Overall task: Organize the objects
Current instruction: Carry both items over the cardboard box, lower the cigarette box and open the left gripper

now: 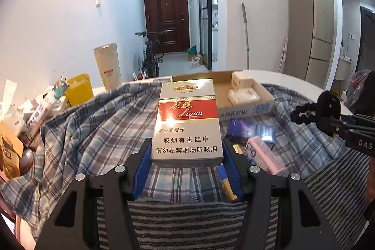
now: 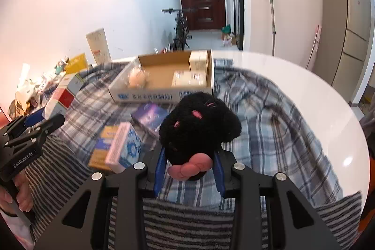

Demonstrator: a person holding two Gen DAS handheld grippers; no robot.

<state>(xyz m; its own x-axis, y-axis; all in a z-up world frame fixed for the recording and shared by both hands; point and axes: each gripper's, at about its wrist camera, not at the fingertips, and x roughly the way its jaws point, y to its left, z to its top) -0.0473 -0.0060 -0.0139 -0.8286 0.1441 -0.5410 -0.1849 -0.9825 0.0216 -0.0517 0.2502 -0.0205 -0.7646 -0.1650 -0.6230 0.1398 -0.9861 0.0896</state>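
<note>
Here, the cigarette carton point(image 1: 187, 123), rigid, light, glossy and slip-prone, sits clamped by its long sides in the left tool point(image 1: 186, 163) above the table's near edge. The right tool point(image 2: 189, 168) pinches a soft, compressible black plush toy point(image 2: 196, 125); both face the cardboard tray point(image 2: 121, 86) mid-table.

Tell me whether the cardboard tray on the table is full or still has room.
Still has room. The cardboard tray holds two pale boxes at right and a peach round item at left; bare floor shows between them.
</note>
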